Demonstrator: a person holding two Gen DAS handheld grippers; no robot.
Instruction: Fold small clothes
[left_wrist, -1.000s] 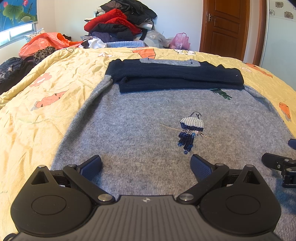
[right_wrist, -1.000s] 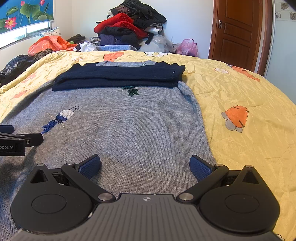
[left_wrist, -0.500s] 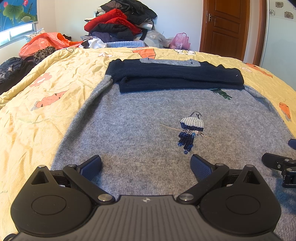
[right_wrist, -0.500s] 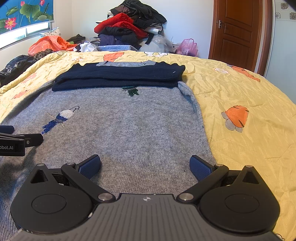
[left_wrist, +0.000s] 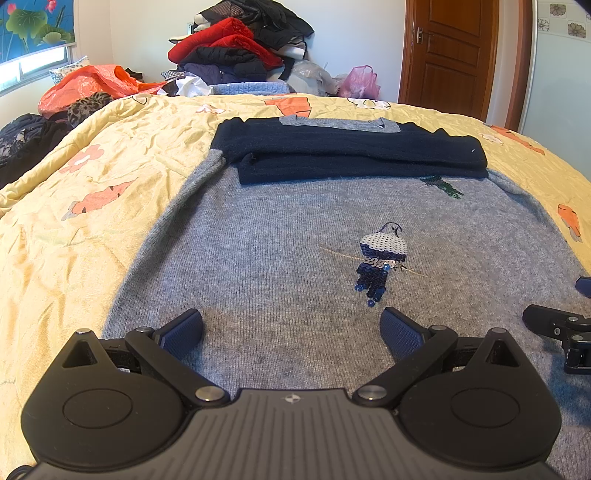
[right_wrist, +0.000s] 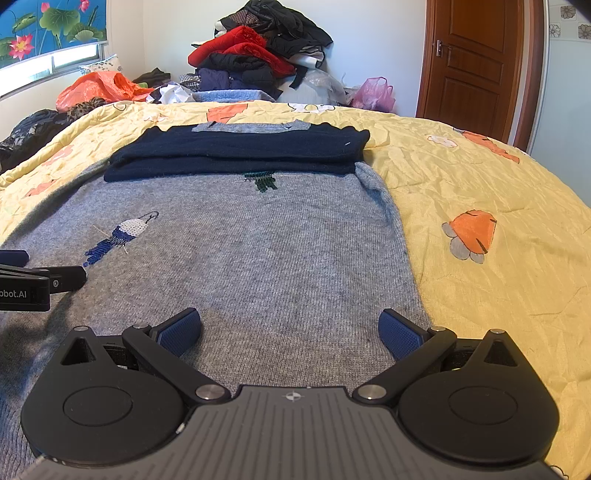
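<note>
A grey knit sweater (left_wrist: 280, 236) (right_wrist: 266, 240) with sequin bird patches lies flat on the yellow quilt. Its navy sleeves (left_wrist: 351, 151) (right_wrist: 240, 151) are folded across the chest near the collar. My left gripper (left_wrist: 291, 332) hovers open over the sweater's near left part, nothing between its blue pads. My right gripper (right_wrist: 290, 332) is open over the near right part, its right pad (right_wrist: 399, 334) close to the sweater's side edge. Each gripper shows at the edge of the other's view: the right gripper (left_wrist: 561, 325) and the left gripper (right_wrist: 33, 280).
The yellow quilt (left_wrist: 74, 229) (right_wrist: 498, 229) with orange prints covers the bed. A heap of red and dark clothes (left_wrist: 236, 48) (right_wrist: 258, 48) and an orange bag (left_wrist: 92, 81) sit at the far side. A wooden door (left_wrist: 447, 55) stands at the back right.
</note>
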